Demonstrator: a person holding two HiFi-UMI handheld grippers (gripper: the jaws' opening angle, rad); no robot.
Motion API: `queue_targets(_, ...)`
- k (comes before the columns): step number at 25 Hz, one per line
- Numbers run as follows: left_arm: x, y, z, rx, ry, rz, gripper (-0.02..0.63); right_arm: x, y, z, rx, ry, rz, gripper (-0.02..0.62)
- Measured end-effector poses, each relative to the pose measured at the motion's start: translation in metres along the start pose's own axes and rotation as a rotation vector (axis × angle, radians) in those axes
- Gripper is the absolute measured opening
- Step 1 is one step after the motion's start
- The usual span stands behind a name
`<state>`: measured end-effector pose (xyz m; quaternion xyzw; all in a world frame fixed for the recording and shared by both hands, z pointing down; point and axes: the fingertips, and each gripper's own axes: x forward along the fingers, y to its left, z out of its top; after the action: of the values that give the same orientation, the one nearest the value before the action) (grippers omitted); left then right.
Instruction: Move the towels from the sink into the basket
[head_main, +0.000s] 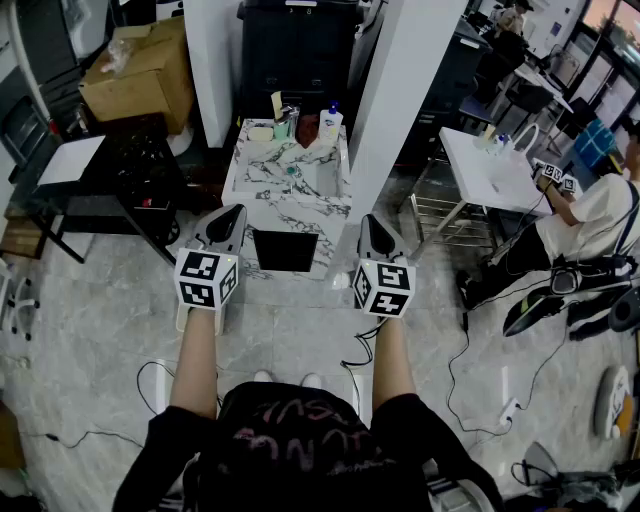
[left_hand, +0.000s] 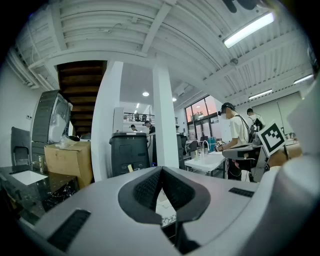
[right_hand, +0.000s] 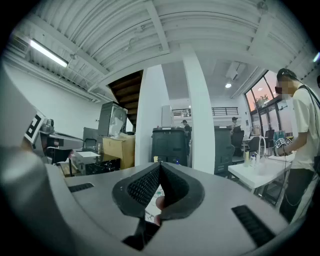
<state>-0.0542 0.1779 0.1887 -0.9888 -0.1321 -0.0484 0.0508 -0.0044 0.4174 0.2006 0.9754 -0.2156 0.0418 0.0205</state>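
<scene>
In the head view a marble counter with a sink stands ahead of me. A pale crumpled cloth that looks like a towel lies at the sink's far edge, with a small teal thing beside it. A dark square basket sits at the counter's near side, between my two grippers. My left gripper is shut and empty, held level just left of the basket. My right gripper is shut and empty just right of it. Both are short of the sink.
Bottles and small items crowd the counter's back edge. A white pillar rises right of the counter, a black bin behind it. A black table and cardboard box stand left. A person sits at a white table; cables cross the floor.
</scene>
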Motion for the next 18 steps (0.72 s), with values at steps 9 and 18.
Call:
queue_targets(9, 0.008, -0.010, -0.002, 0.002, 0.013, -0.004, 0.003, 0.000, -0.009, 0.001, -0.005, -0.002, 0.010, 0.014)
queue_targets(18, 0.012, -0.022, -0.003, 0.002, 0.027, 0.012, 0.003, -0.001, -0.024, -0.008, 0.008, 0.018, 0.011, 0.014)
